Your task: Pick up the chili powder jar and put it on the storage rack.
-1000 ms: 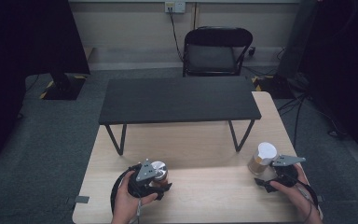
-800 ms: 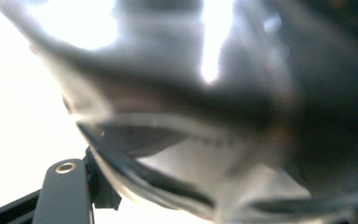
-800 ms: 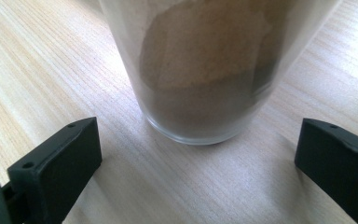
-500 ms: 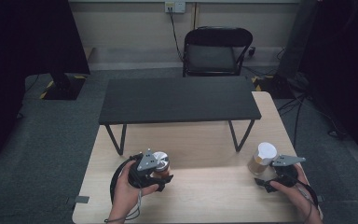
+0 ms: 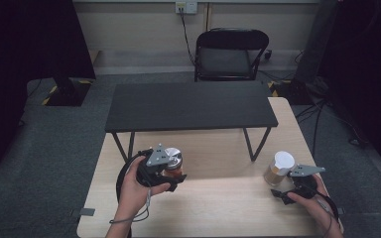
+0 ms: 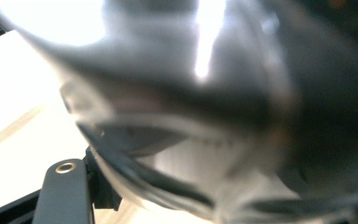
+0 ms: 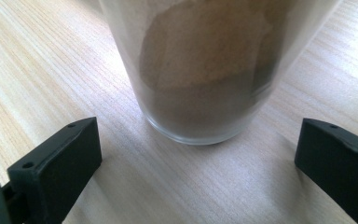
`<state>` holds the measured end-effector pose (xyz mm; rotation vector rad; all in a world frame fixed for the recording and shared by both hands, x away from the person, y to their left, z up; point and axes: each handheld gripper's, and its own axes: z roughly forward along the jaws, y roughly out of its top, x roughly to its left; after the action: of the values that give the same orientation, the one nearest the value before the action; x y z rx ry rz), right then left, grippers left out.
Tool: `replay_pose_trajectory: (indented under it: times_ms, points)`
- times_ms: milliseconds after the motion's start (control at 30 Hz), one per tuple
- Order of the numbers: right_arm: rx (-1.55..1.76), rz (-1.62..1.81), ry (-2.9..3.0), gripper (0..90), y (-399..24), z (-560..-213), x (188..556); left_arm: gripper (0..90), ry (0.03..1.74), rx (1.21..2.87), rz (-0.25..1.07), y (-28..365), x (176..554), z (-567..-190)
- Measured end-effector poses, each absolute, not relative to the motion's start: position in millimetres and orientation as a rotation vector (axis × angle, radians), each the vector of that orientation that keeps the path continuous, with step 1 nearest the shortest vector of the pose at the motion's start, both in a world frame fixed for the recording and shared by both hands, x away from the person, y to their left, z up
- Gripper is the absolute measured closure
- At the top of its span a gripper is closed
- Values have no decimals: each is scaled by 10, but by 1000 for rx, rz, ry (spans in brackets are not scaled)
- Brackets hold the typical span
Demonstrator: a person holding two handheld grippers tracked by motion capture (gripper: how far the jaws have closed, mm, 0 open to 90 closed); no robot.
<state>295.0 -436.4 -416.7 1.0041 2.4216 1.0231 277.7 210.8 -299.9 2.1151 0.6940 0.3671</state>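
left gripper (image 5: 171,171) clamps orange-filled jar (image 5: 173,163) with silver lid, lifted over wooden table (image 5: 218,208). right gripper (image 5: 283,187) jaws wide, empty, just beside glass jar (image 5: 279,168) of brown powder, white lid. black bench (image 5: 188,105) behind.

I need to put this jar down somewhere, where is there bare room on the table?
The wooden table is bare between the left gripper with its orange jar and the white-lidded jar by the right gripper. The black shelf top is bare too. Room is tight near either hand.
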Motion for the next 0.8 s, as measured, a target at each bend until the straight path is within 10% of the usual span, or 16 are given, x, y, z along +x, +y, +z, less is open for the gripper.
replay_pose_trajectory:
  times_ms: [800]
  points:
    - [1004, 1023, 2422, 0, -4364, -4166, 2950, 306, 700, 2107, 362, 1994, 3079, -2472]
